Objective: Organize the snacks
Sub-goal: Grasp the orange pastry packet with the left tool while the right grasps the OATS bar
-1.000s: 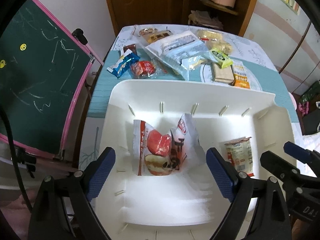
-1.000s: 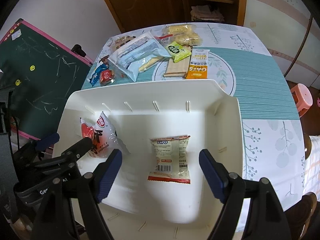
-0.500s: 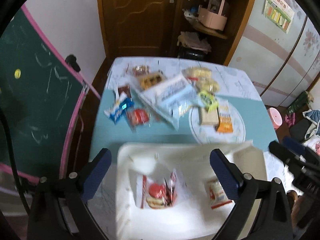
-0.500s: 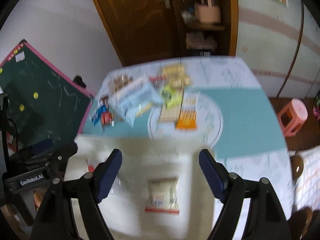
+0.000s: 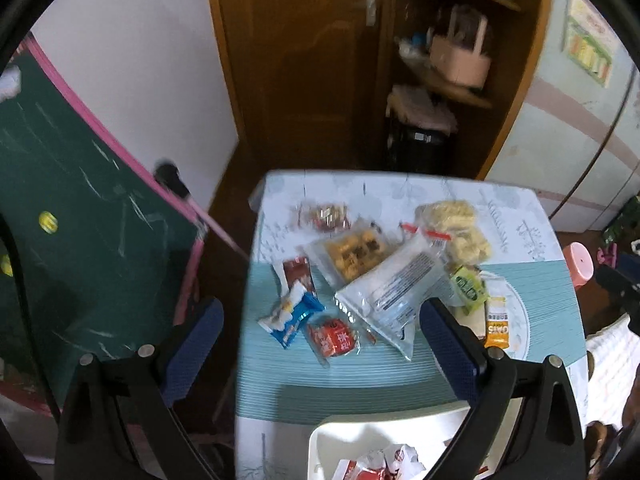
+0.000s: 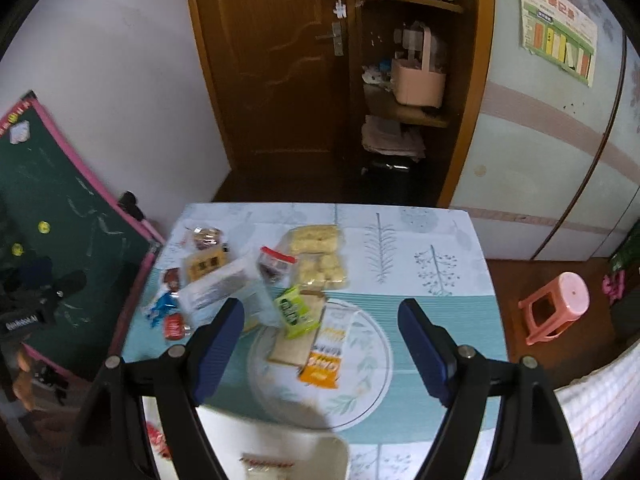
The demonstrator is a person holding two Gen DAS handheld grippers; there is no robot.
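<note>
My left gripper (image 5: 320, 344) hangs open and empty above the table, over a blue packet (image 5: 292, 316) and a red packet (image 5: 334, 336). A large clear bag (image 5: 394, 290) lies to their right. The white tray (image 5: 360, 432) shows at the bottom edge with a red-and-white packet (image 5: 376, 466) in it. My right gripper (image 6: 320, 340) is open and empty too, high above an orange packet (image 6: 326, 356), a green packet (image 6: 294, 310) and a beige wafer pack (image 6: 294, 344). The tray (image 6: 320, 446) sits at the bottom of that view, holding a small pale packet (image 6: 266, 464).
More snack bags lie on the table's far half, among them yellow biscuits (image 6: 316, 254) and a brown cookie bag (image 5: 354, 252). A green chalkboard (image 5: 80, 248) leans at the table's left. A pink stool (image 6: 556, 306) stands on the right. A wooden door and shelves are behind.
Both grippers have risen and pulled away from the tray, which slid to the bottom of each view. The loose snacks on the table now lie between the fingers. The left jaws widened slightly.
</note>
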